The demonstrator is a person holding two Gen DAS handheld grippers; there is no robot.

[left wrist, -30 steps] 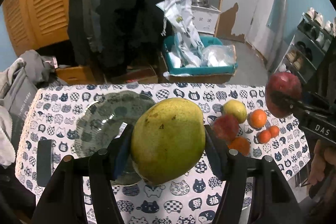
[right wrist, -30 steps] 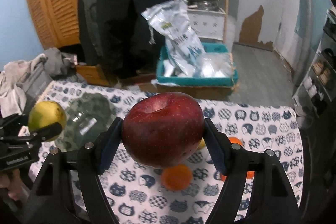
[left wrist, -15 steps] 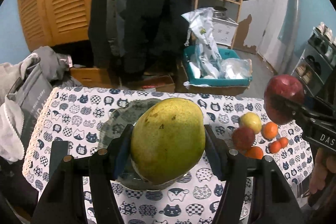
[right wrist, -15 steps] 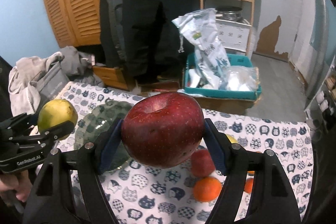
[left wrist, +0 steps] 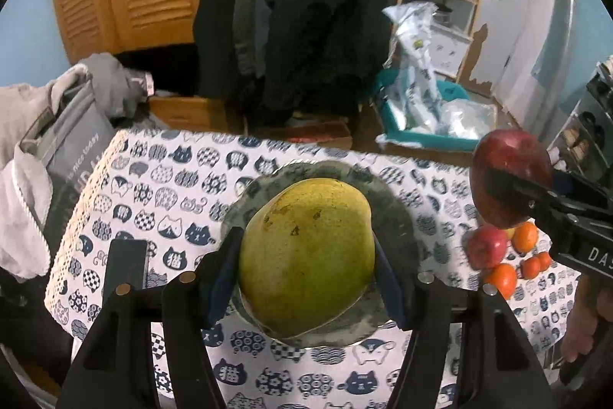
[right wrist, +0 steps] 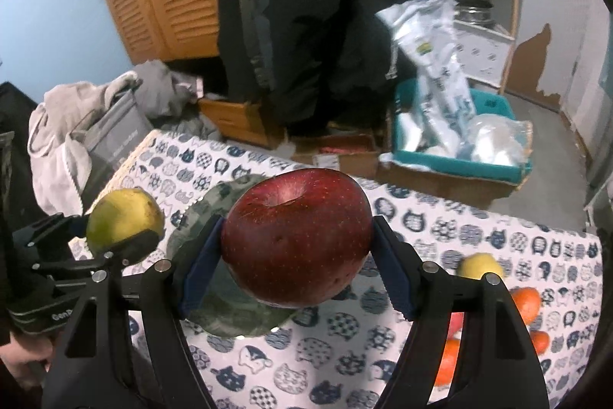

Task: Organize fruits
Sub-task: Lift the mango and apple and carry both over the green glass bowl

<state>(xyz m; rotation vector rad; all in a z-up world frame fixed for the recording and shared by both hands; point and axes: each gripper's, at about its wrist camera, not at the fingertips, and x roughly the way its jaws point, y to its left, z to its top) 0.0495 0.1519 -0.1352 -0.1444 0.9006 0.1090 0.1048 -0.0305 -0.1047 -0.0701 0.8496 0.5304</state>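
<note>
- The mango [left wrist: 306,263] hides the middle of the green plate [left wrist: 398,213] in the left wrist view; only the plate's rim shows.
- The red apple [right wrist: 297,236] covers most of the plate in the right wrist view.
- On the right, the oranges [right wrist: 526,305] sit partly behind the right gripper's finger [right wrist: 494,336].
- A smaller red apple [left wrist: 486,248] overlaps a yellow fruit behind it.
- Shelf contents on the far right are too blurred to identify.
</note>
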